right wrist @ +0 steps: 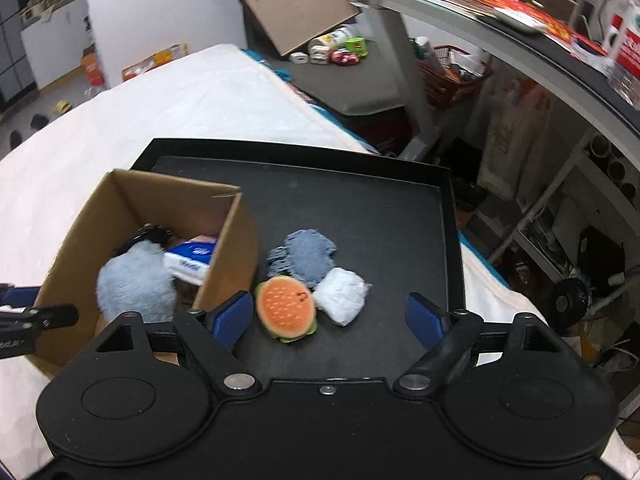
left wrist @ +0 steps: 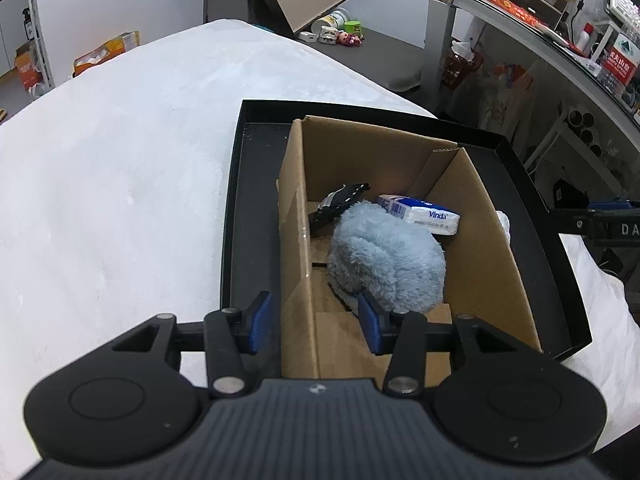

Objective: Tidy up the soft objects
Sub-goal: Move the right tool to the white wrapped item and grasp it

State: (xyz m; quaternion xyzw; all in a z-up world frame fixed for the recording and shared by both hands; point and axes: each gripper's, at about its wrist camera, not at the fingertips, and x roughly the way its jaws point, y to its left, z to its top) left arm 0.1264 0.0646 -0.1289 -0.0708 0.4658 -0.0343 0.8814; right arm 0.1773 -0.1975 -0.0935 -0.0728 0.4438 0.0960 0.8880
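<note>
Black item [left wrist: 340, 206] half behind plush [left wrist: 384, 256]

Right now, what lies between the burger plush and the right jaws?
Only bare black tray floor, in the right wrist view: the burger plush lies just beyond the open right gripper, untouched.

One cardboard box [right wrist: 224, 248] holds three things. Three soft items lie on one black tray [right wrist: 360, 208]: burger plush [right wrist: 285, 307], denim pad [right wrist: 308, 255], white bundle [right wrist: 342, 295].

surface: a bed covered in a white blanket [left wrist: 120, 160], wide and softly wrinkled.
directly on it: one shallow black tray [right wrist: 450, 216], set near the bed's right edge.
elsewhere on the blanket: only bare white cloth shows.
</note>
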